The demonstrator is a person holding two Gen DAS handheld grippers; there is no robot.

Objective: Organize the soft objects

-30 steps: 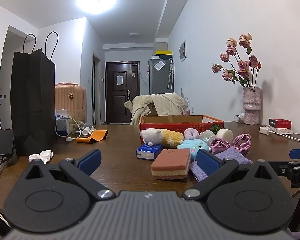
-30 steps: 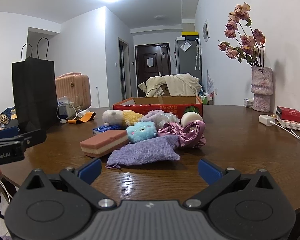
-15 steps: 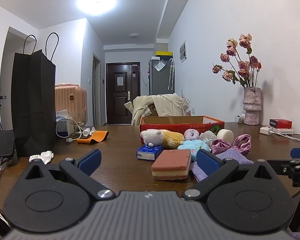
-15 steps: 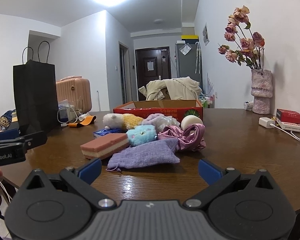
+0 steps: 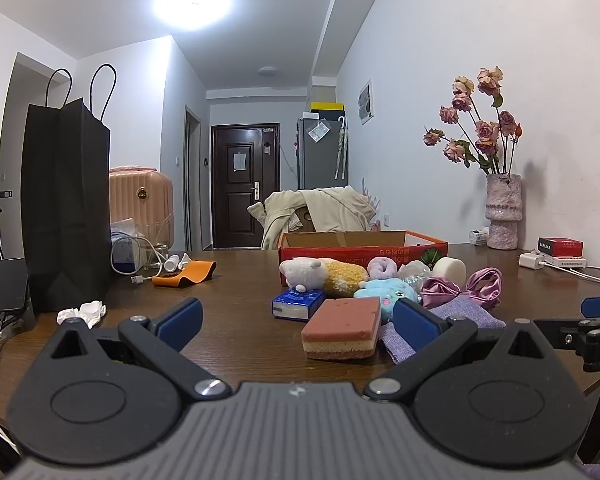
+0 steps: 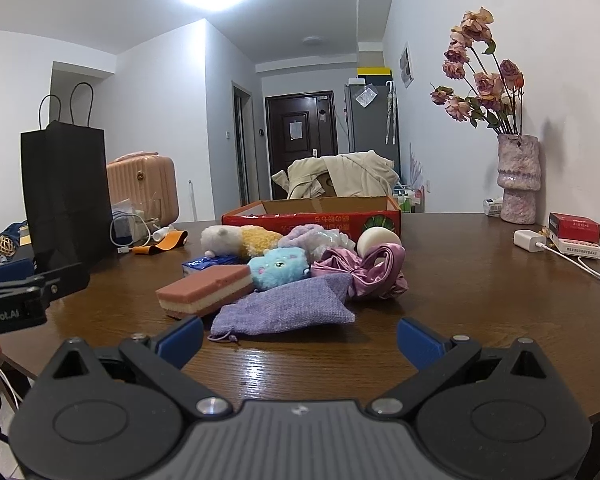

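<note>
Both grippers spread wide, holding nothing, short of the pile.
Risk: left gripper (image 5: 296, 316) taking sponge (image 5: 343, 334) drags overlapping purple pouch (image 6: 288, 307); right gripper (image 6: 298, 338) scatters plush toy (image 6: 278, 268).

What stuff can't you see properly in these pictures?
- Inside of the red cardboard box: both views look from low down, so its front wall hides whatever is in it.
- Blue tissue pack: right wrist view, mostly behind the layered sponge.
- Writing on the small red box: too small to read.
- Purple pouch: left wrist view, partly covered by the left tongs.
</note>
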